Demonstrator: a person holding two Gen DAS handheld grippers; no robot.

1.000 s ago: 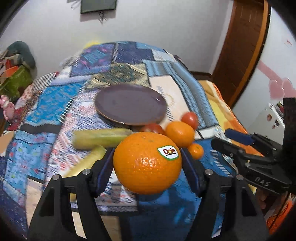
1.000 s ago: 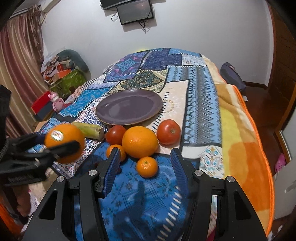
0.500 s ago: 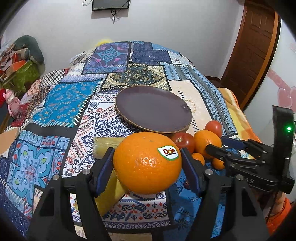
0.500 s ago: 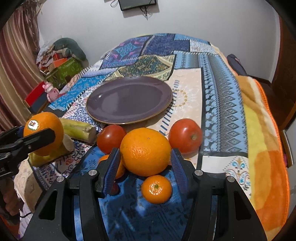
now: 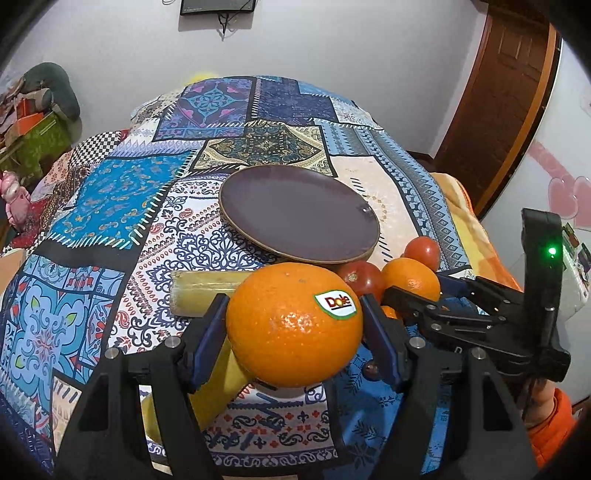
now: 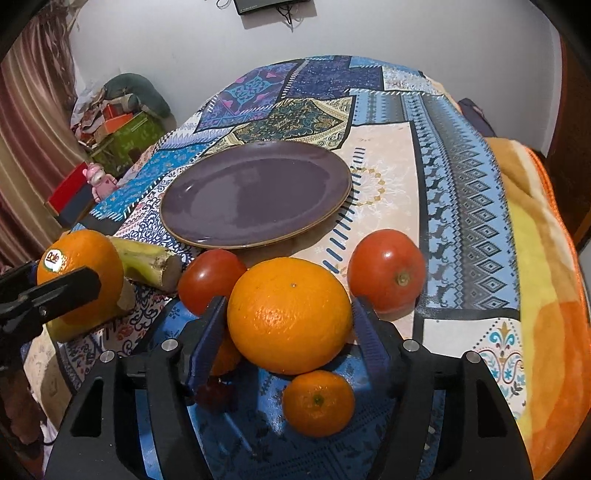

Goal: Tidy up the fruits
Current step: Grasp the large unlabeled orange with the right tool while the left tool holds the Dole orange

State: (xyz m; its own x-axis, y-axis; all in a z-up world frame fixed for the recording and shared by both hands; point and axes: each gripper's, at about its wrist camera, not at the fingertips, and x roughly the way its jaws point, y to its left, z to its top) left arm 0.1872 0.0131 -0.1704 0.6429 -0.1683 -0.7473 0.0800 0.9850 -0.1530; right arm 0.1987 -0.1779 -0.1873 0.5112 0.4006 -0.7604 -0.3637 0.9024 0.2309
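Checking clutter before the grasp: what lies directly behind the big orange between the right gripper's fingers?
Behind the big orange lie two tomatoes, left and right, then the empty purple plate. The quilt directly behind it is hidden.

Patchwork quilt (image 6: 465, 206), wall-mounted screen (image 5: 218, 6), wooden door (image 5: 506, 92), pink toy (image 6: 100, 181), striped curtain (image 6: 26, 122).
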